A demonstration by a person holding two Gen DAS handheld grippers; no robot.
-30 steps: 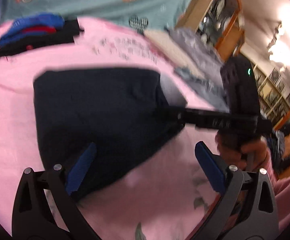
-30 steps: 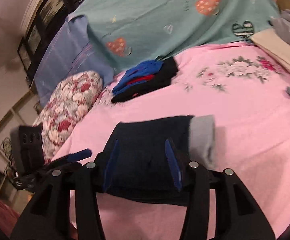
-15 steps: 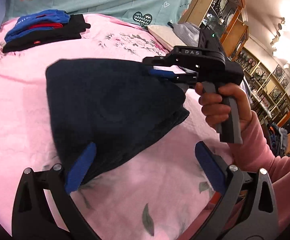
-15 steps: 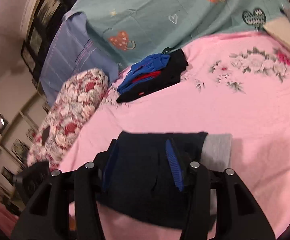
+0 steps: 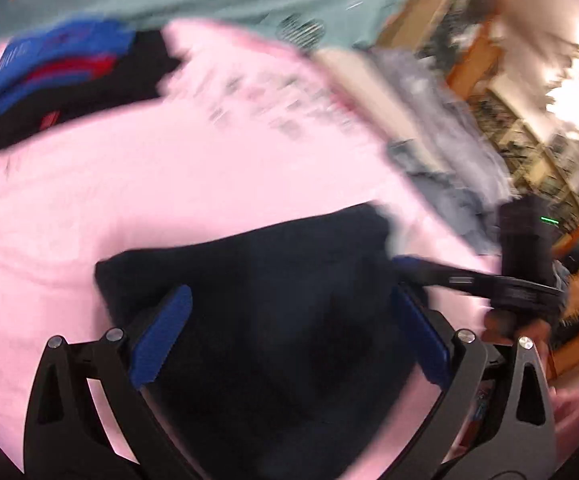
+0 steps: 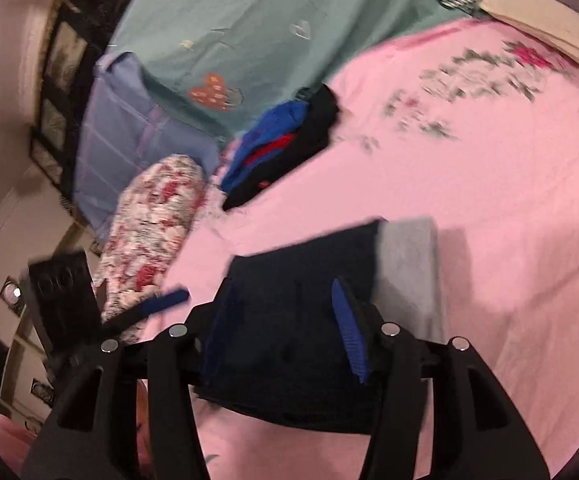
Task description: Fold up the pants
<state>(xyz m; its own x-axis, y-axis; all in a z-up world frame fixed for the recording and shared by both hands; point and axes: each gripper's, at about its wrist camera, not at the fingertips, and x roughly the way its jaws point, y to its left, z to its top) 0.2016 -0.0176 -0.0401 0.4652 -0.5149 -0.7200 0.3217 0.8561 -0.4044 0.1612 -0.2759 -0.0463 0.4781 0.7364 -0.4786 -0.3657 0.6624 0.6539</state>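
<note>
The folded dark navy pants (image 5: 273, 292) lie on the pink bedsheet (image 5: 149, 184); the left wrist view is motion-blurred. My left gripper (image 5: 289, 328) is open, its blue pads either side of the bundle, low over it. The right gripper's body (image 5: 525, 256) shows at the right edge of the pants. In the right wrist view the pants (image 6: 301, 292) show a grey inner band (image 6: 409, 264) on their right. My right gripper (image 6: 285, 328) straddles the near part of the bundle with a wide gap between its pads; I cannot tell if it grips. The left gripper (image 6: 165, 300) shows at left.
A folded stack of blue, red and black clothes (image 6: 285, 144) lies further back on the bed. A floral pillow (image 6: 149, 232) is at left, a teal heart-print cover (image 6: 289, 20) behind. Cream and grey garments (image 5: 429, 92) lie at right, with wooden shelving (image 5: 537, 128) beyond.
My left gripper has swung over the pants and now straddles them; its view is blurred. The right gripper dropped from above the bundle to its right edge.
</note>
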